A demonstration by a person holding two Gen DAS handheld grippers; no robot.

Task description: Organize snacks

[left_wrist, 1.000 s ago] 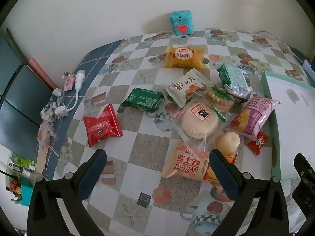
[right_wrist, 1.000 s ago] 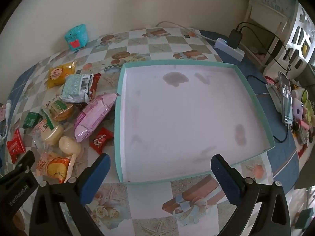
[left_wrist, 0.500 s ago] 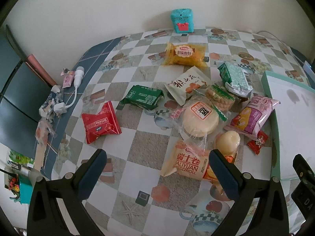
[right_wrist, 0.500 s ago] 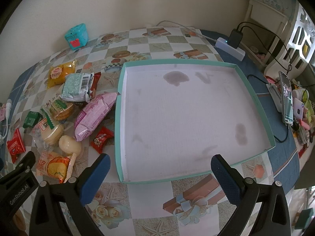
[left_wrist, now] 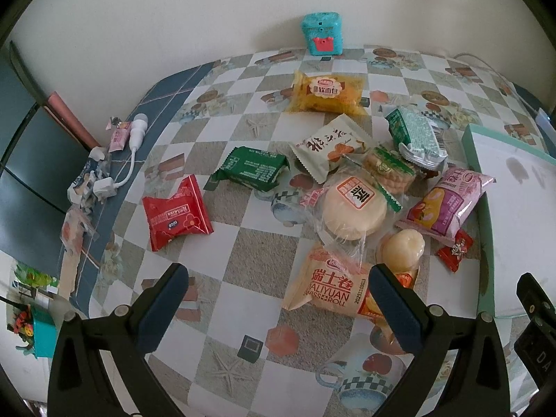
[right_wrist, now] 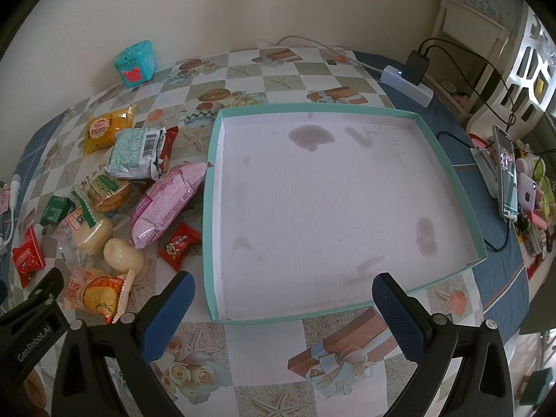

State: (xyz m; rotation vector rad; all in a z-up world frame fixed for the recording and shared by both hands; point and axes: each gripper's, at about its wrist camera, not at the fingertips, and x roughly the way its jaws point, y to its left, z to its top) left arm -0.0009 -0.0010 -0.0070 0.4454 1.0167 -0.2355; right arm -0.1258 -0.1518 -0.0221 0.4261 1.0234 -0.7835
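Swiss roll packet (left_wrist: 330, 286): lower centre of left view, near snack pile; light, soft, crinkly; pinch sealed end. Teal tray (right_wrist: 448, 160): empty. Left gripper (left_wrist: 278, 293), right gripper (right_wrist: 283, 299): wide open, holding nothing.

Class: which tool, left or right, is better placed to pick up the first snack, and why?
Left. The left tool is open over the snacks, with the Swiss roll packet nearest; the right tool faces the empty tray.

Left gripper (left_wrist: 278, 286) fingers spread wide and empty, right gripper (right_wrist: 283, 295) likewise, both held low
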